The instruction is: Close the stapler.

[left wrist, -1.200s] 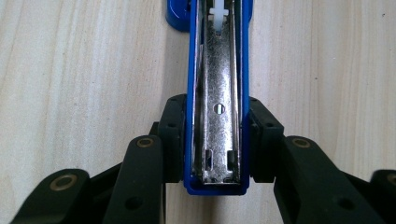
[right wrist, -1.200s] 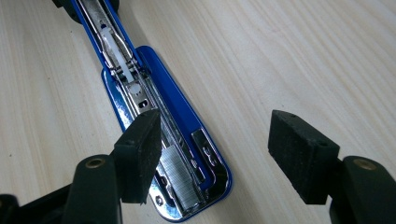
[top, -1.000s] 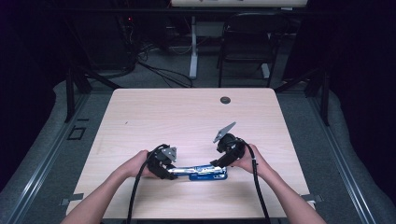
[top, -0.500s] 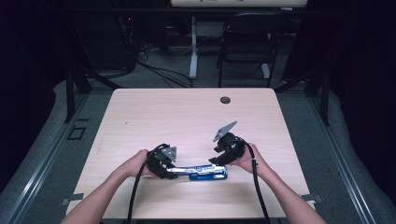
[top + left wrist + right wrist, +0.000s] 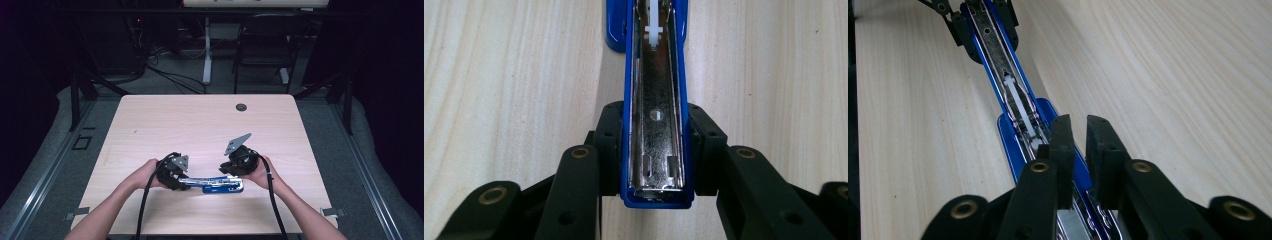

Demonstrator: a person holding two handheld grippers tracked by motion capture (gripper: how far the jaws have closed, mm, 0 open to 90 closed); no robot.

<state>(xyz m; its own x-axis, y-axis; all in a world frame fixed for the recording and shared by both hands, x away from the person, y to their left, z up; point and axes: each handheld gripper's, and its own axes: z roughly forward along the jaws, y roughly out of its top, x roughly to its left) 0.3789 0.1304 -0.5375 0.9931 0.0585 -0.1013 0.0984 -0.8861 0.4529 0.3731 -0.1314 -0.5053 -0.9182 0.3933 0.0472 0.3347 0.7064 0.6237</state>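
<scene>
Clamping the opened blue stapler (image 5: 655, 100), the left tongs (image 5: 655, 165) hold; right tongs (image 5: 1079, 150) just closed, nearly clenched above it.

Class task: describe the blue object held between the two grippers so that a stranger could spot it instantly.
On the near edge of the light wooden table, between the person's two hands, lies a blue stapler, opened out flat. Its shiny metal staple channel faces up, and the left gripper clamps one end: nothing else there is blue.

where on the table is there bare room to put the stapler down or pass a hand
The far half of the table is bare up to the small dark grommet near its far edge. The left and right margins beside the hands are free too. It is crowded at the near middle, where the left tool and right tool meet on the blue stapler.
</scene>
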